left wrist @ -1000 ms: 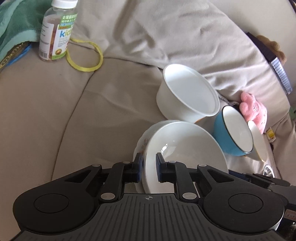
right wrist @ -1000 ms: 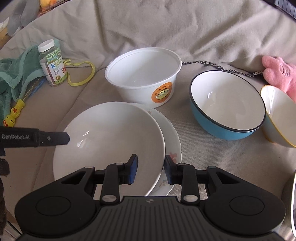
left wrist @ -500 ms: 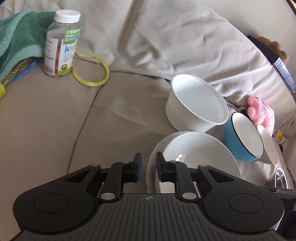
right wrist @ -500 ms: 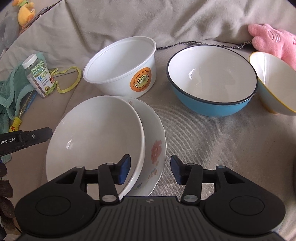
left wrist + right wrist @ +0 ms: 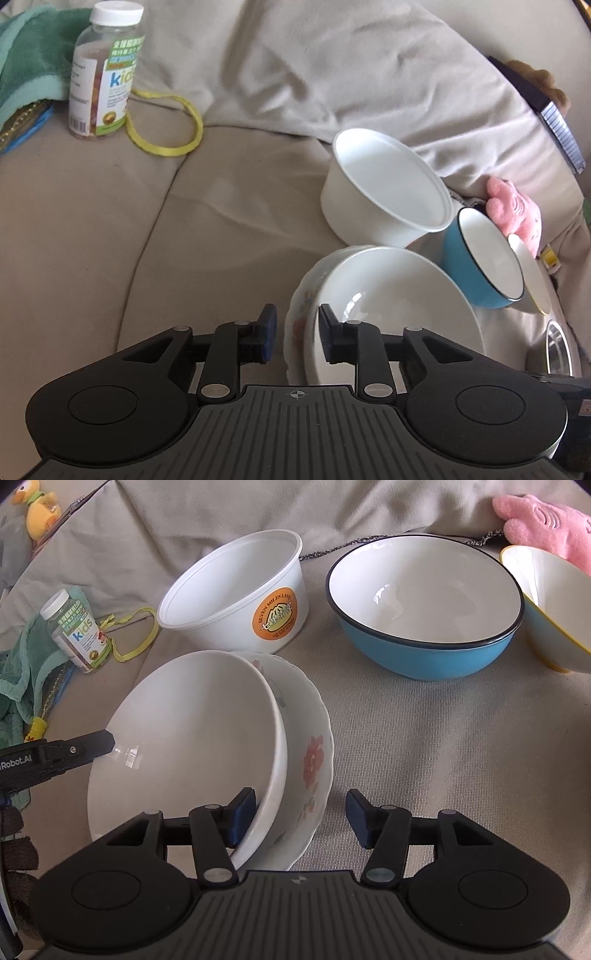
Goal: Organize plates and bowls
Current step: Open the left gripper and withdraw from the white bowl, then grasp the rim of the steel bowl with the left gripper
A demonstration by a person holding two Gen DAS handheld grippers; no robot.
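Both grippers sit low over a beige sofa cushion [image 5: 443,738], each at one edge of the same stack. The left gripper [image 5: 297,332] has its jaws opening; the near rims of the plain white bowl [image 5: 399,295] and the flowered plate [image 5: 299,306] beneath it stand in the gap, and neither pad seems to press on them. The right gripper [image 5: 301,818] is also opening, its jaws spread wide around the opposite edge of the white bowl [image 5: 192,738] and the flowered plate [image 5: 314,746], its right pad well clear of both. The bowl lies tilted in the plate.

Beyond the right gripper stand a white plastic tub [image 5: 236,598] with an orange sticker, a blue bowl [image 5: 424,602] and, to the right, a yellow-rimmed bowl [image 5: 554,602]. Far left of it, a vitamin bottle [image 5: 77,631] stands beside a green cloth [image 5: 18,672].
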